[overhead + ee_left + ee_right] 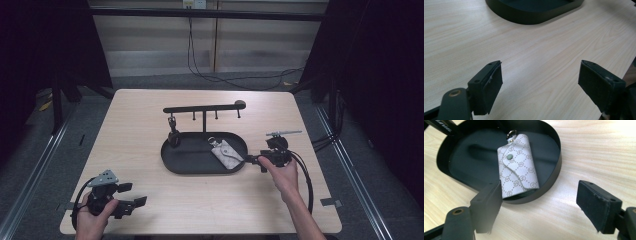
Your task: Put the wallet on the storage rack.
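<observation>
1. High view entry: we log one white monogrammed fabric key pouch (226, 154) lying in the right end of one black oval tray (172, 161) on the light wooden table (150, 105), long axis running diagonally.
2. Right tongs (251, 160) are nearest, just beside the tray rim, spread and holding nothing; the pouch lies straight ahead of them.
3. Left tongs (131, 196) are spread, holding nothing, well apart from the tray.
4. One black hook rack (204, 107) stands behind the tray.

Left hand-held gripper (131, 194): near left corner, jaws spread wide, nothing between them. Right hand-held gripper (251, 160): right of centre, pointing left, jaws apart, nothing gripped, forearm entering from near edge.
</observation>
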Motion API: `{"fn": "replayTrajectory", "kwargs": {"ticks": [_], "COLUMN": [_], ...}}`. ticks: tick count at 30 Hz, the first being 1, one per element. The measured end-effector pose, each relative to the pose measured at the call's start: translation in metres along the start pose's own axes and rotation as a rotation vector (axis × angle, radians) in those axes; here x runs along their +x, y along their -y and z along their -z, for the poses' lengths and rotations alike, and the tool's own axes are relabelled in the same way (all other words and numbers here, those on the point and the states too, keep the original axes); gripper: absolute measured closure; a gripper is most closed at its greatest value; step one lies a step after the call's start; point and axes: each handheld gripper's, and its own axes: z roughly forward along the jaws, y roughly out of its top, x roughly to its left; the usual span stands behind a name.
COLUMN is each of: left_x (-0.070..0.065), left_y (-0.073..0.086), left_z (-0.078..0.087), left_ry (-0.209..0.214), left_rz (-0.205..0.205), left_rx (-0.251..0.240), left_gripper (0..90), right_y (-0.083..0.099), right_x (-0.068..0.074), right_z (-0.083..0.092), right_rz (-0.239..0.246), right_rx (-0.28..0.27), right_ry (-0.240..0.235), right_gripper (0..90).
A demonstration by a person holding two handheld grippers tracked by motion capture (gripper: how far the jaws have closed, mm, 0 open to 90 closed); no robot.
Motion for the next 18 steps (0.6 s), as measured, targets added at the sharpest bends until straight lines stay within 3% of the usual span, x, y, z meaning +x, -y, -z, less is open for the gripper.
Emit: {"fn": "replayTrajectory", "kwargs": {"ticks": [3, 11, 15, 18], "left_x": [0.000, 0.000, -0.001, -0.002], "left_y": [0.000, 0.000, 0.000, -0.001], "left_z": [0.000, 0.000, -0.001, -0.001], "left_ry": [0.002, 0.000, 0.005, 0.008], "left_rz": [0.001, 0.004, -0.004, -0.005], "left_rx": [-0.008, -0.003, 0.006, -0.005], "left_gripper": [19.4, 19.4, 19.4, 19.4], "right_y": [0.009, 0.030, 0.042, 0.051], "right_x": [0.000, 0.000, -0.005, -0.007], "right_z": [0.006, 0.024, 0.031, 0.038], "right_rz": [0.002, 0.036, 0.019, 0.020], "right_rx": [-0.030, -0.048, -0.070, -0.088], "right_ry": [-0.010, -0.004, -0.026, -0.012], "right_gripper": [21.5, 21.4, 21.5, 21.5]}}
